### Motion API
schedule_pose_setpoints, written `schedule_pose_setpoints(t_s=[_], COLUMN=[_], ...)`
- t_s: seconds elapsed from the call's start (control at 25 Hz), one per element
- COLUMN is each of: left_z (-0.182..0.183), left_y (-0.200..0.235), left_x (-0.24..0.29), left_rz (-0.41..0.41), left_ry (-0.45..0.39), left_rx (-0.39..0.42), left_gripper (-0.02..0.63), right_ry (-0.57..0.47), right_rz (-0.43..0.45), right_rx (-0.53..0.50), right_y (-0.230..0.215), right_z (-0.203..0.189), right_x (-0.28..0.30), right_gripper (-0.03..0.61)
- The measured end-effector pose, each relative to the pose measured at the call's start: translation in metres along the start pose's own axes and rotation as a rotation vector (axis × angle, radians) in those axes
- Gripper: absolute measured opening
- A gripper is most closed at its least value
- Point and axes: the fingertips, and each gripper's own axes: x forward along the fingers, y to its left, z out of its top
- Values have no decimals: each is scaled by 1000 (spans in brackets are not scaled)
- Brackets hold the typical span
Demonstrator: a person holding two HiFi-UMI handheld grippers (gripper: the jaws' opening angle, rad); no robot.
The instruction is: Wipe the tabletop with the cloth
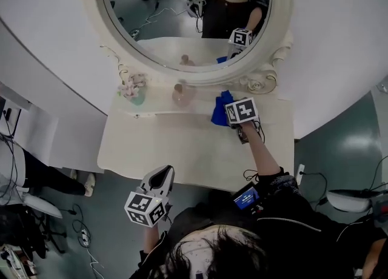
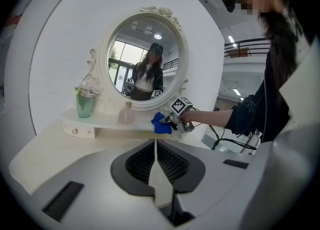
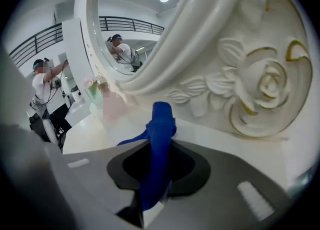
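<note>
Blue cloth, bunched into a narrow fold, pinched between the jaws of the right gripper; the jaws are closed onto it and the free end stands up beyond the tips. In the head view the cloth sits at the right end of the raised shelf at the back of the tabletop, just below the mirror frame's carved rose.

Right gripper: reached forward over the tabletop, marker cube uppermost.

Left gripper: jaws brought together along a thin seam, nothing between them. In the head view it hangs at the near edge of the tabletop, well apart from the cloth.

Tabletop: cream, glossy.

Shelf items: pink bottle near the middle; green vase of pale flowers to its left.

Oval mirror, cream frame, rising behind the shelf.
</note>
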Motion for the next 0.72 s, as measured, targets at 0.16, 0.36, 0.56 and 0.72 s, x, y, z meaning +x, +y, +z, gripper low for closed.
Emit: schedule_pose_setpoints(t_s=[0.16,0.36,0.56,0.72], left_z=[6,12,17,19], left_y=[-19,-45,-66,-82], left_x=[19,40,58,66], left_rz=[-72,-156,-217,-243], left_ry=[9,23,37,49], left_rx=[35,73,109,125], left_gripper=[-6,-6,-6,-6], right_ry=[3,-4,-26,-46], right_rz=[-68,-163,-228,-246], right_rx=[45,123,197,247], right_y=[-45,-106,-154,-180], right_z=[-20,-50,-74,-88], right_x=[-29,-69,-103,-124], right_gripper=[80,80,80,80])
